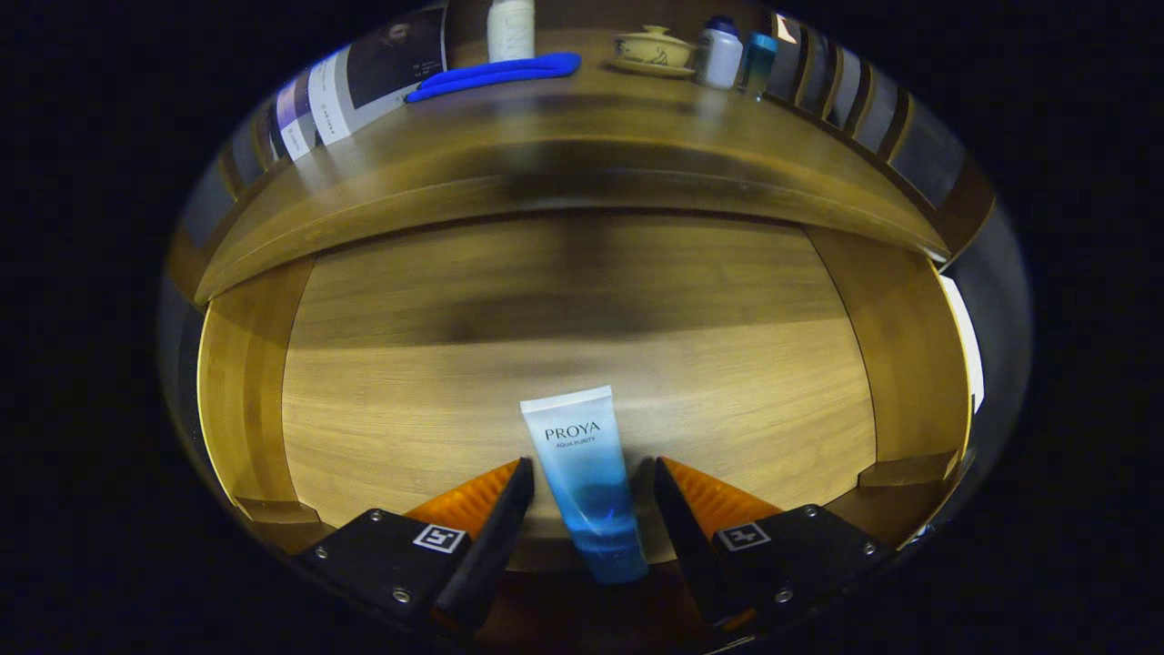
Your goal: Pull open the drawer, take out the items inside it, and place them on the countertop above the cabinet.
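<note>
Open drawer (582, 364), a tube (582, 473) between the spread fingers.
Left to right on the countertop (582, 136): a blue tool (496, 75), a white bottle (510, 27), a lidded cup (653, 47), two small bottles (735, 56). Below, the gripper (589, 473) brackets the tube, neither finger clearly pressing it.

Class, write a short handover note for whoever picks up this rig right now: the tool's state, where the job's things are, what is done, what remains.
Tool: open, its fingers either side of the white-and-blue plastic tube, with gaps on both sides; no grip yet.
Wooden drawer: pulled open, with the tube lying on its floor.
Wooden countertop above: already holds a blue flat item, a lidded ceramic cup and bottles.
Done: drawer opened.
Left: close on the tube, lift it out, set it on the countertop.
</note>
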### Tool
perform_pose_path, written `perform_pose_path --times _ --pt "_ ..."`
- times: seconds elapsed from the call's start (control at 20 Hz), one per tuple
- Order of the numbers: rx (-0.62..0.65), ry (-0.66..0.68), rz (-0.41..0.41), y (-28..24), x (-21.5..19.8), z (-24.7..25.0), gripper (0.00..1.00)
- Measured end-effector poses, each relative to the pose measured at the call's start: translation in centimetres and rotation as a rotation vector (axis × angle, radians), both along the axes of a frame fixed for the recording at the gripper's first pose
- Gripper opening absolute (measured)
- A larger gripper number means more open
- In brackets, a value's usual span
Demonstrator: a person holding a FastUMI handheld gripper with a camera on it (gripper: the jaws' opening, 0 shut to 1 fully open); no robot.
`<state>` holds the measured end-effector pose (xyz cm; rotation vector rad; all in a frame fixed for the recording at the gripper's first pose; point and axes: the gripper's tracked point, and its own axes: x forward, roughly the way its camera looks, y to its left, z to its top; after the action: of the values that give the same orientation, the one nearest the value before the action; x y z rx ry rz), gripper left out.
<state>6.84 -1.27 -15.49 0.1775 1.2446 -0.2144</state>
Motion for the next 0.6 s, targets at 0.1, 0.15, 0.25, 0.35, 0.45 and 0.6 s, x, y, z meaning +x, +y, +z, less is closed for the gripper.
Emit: perform_pose_path --times 0.1,0.15,0.25,0.35,0.45,0.6 --pt "0.021 0.008 -0.016 0.08 -0.11 -0.16 0.83" --pt "0.02 0.013 -0.012 0.12 -0.18 -0.17 0.81" --pt "0.017 0.006 -0.005 0.24 -0.13 -0.21 0.8" --pt "0.01 -0.008 -0.012 0.27 -0.11 -0.34 0.7" --pt "0.0 -0.017 -0.029 0.12 -0.31 -0.24 0.58" --pt "-0.019 -0.045 -0.045 -0.07 -0.66 0.04 0.5"
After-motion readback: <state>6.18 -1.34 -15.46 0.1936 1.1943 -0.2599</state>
